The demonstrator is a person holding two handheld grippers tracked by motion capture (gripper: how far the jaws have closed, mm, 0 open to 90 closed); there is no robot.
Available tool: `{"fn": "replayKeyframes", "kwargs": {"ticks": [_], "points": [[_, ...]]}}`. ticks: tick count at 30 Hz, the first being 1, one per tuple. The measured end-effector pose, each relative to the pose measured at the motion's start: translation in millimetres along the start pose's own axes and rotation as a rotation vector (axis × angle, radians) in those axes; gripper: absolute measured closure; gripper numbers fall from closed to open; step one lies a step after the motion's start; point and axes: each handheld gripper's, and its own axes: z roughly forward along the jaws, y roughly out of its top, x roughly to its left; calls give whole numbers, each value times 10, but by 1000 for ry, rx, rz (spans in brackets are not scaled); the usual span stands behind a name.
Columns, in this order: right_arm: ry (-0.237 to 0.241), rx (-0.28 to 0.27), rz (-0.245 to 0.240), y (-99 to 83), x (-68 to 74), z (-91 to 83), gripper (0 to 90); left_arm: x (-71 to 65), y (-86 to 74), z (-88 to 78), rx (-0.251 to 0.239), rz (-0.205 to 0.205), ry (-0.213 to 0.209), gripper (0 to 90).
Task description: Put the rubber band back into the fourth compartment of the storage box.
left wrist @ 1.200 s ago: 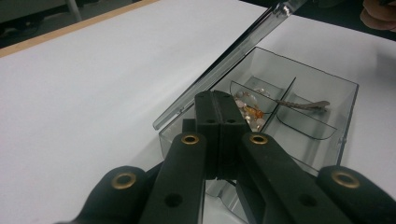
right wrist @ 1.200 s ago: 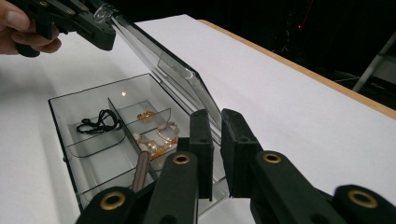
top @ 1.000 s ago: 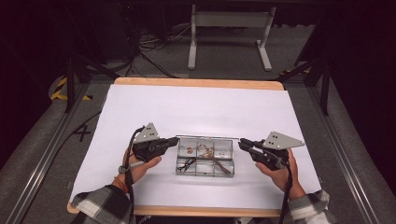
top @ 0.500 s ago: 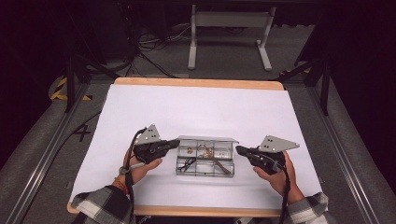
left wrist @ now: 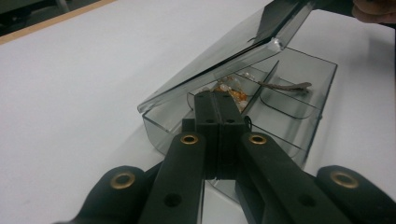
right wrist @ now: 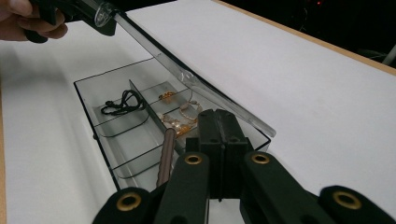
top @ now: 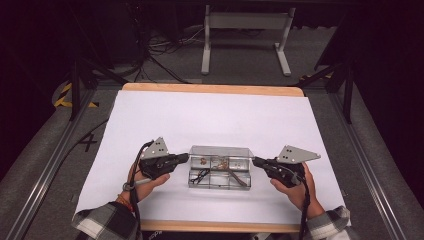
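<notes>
When checked against the moment before, showed little change: brought the right claw (top: 255, 161) a bit closer to the right end of the clear box (top: 220, 182), and kept the left claw (top: 186, 157) at the left end. Held both claws shut tight, with nothing pinched between the jaws.

Found the box near the front of the white table (top: 210, 115), right between the two claws. Saw its lid (left wrist: 210, 70) tilted up, half open, with a claw tip close under each end; could not tell if touching. Looked like lid work, so either lifting it more or letting it down.

Inside, saw a black cord (right wrist: 122, 102), bits of gold chain (right wrist: 180, 116) and a brown stick (right wrist: 166, 156) in little rooms. Far behind, saw a metal stand (top: 245, 20) on the floor. Met nothing in the way, but could easily slip off a smooth lid with shut tips.
</notes>
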Motion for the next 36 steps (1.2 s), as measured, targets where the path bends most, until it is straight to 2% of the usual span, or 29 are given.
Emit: {"fn": "replayKeyframes", "kwargs": {"ticks": [8,11,24,36], "points": [[28,26,-15,-45,104,22,900,-32,-38,10,22,10,-12,900],[36,28,-20,-55,131,25,900,-34,-62,27,19,-2,-11,900],[47,48,-46,-107,193,-26,900,-124,-113,3,37,12,-17,900],[57,90,-55,-212,236,-30,900,-167,-182,15,88,32,-25,900]]}}
